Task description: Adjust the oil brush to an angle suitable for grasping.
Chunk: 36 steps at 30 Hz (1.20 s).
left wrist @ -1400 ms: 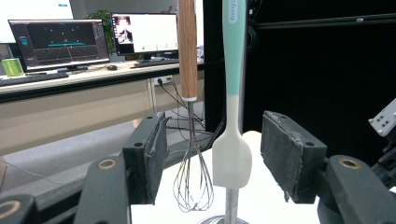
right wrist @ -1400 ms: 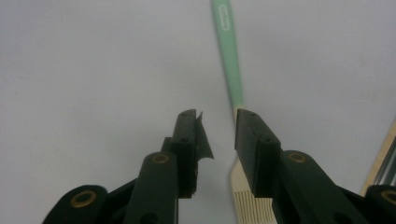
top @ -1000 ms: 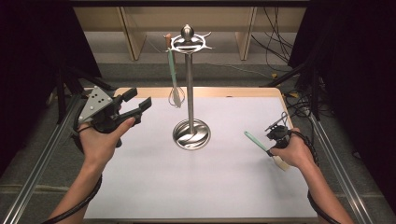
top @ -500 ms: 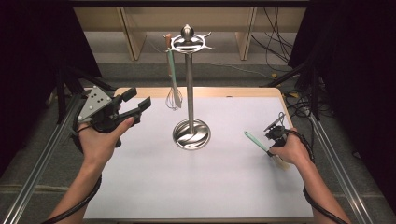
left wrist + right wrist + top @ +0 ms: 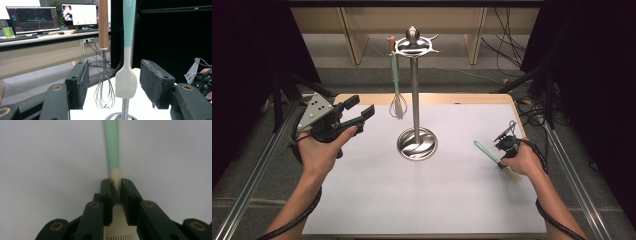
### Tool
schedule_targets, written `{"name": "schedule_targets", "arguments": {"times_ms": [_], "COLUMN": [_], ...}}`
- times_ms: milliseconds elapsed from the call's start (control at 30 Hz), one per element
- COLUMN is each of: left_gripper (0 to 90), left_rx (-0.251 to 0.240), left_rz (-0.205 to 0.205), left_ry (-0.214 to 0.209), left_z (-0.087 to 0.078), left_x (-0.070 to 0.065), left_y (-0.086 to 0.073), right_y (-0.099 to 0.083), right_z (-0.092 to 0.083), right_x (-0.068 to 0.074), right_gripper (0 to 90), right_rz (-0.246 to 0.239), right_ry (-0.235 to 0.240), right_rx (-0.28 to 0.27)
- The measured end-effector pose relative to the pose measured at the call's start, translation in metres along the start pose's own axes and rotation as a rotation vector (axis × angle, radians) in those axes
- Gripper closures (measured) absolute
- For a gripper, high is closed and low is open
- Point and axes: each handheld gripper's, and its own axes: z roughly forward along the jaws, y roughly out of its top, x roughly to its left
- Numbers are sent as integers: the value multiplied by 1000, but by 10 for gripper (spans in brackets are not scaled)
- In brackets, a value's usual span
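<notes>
- My left gripper (image 5: 360, 107) hovers with jaws wide apart and nothing between them, left of the stand (image 5: 414, 90), where a whisk (image 5: 398, 102) and a spatula (image 5: 126, 75) hang.
- My right gripper (image 5: 115, 185), jaws just closing, pinches the basting brush (image 5: 496, 159) at its neck; its green handle runs up-left toward the stand, so this hand is nearer.
</notes>
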Motion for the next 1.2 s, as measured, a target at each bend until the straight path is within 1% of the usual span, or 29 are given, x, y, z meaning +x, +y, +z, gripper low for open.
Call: {"name": "schedule_targets", "arguments": {"times_ms": [33, 67, 133, 167, 200, 233, 267, 300, 333, 433, 467, 500, 533, 567, 600, 633, 733, 767, 800, 833, 867, 900, 933, 967, 1000, 1067, 1100, 1133, 1200], "left_gripper": [402, 402, 402, 402, 402, 402, 402, 402, 403, 403, 403, 403, 403, 403, 403, 403, 403, 403, 403, 403, 403, 403, 403, 403, 402, 402, 402, 402, 402], "left_rx": [0, -1, -3, 5, 10, 10, 10, 11, 10, 12, -2, -3, -2, -2, -2, -2, -2, -2, -1, 1, 1, 1, 2, 18, 7, 7, 14, 15, 16], "left_rz": [-1, -1, -2, -19, -36, -38, -36, -37, -37, -35, -1, -2, -2, -1, -1, -1, -2, -1, 0, 1, 2, 2, 1, -30, 1, 0, -1, 3, 1], "left_ry": [1, 1, 1, 13, 9, 8, 8, 8, 8, 5, 1, 0, -1, 0, 0, 0, -1, -2, -2, -2, -3, -5, -6, 0, -7, -10, -10, -12, -16], "left_z": [0, 0, 0, -1, -2, -2, -2, -1, -1, -1, 0, 0, 0, 0, 0, 0, 0, 0, 0, 0, 0, 0, 1, -1, 1, 1, 2, 2, 3], "left_x": [0, 0, 0, -1, -2, -2, -2, -2, -2, -3, -1, -1, -1, -1, -1, -1, -1, -1, -1, -1, -2, -2, -2, -4, -3, -3, -4, -4, -5], "left_y": [0, 0, 0, 0, 0, 0, 0, 0, 0, 0, 0, 0, 0, 0, 0, 0, 0, 0, 0, 0, 0, 0, 0, -1, -1, -1, -1, -1, -2], "right_y": [0, -1, -1, -1, -1, -1, -1, -2, -2, -2, -1, -1, 0, 0, 0, 1, 2, 2, 2, 3, 3, 2, 1, 0, 0, -4, -5, -7, -10], "right_z": [1, 1, 0, 0, 0, -1, -1, -1, -2, -1, 0, 0, -1, -1, 0, 0, 1, 0, 1, 1, 1, 1, 1, 1, 0, -1, -2, -3, -4], "right_x": [-1, -2, 0, 1, 2, 3, 2, 5, 6, 7, 7, 8, 9, 9, 10, 11, 11, 13, 13, 12, 13, 12, 12, 10, 11, 10, 10, 10, 9], "right_gripper": [812, 815, 822, 823, 823, 824, 823, 824, 823, 815, 804, 786, 767, 763, 763, 763, 799, 818, 821, 823, 824, 825, 826, 826, 827, 827, 827, 827, 828], "right_rz": [-12, -39, -29, -26, -29, -27, -43, -26, -28, -27, -29, -28, -41, -39, -56, -47, -60, -50, -45, -54, -43, -41, -27, -26, -11, -11, -3, 4, 12], "right_ry": [1, 4, 23, 29, 33, 41, 57, 54, 64, 56, 58, 44, 45, 37, 32, 29, 30, 27, 31, 28, 24, 28, 26, 40, 41, 42, 51, 50, 63], "right_rx": [-3, -9, 7, 12, 15, 22, 26, 31, 33, 33, 33, 33, 37, 42, 36, 43, 45, 58, 56, 54, 58, 52, 42, 32, 28, 6, 8, -18, -46]}}
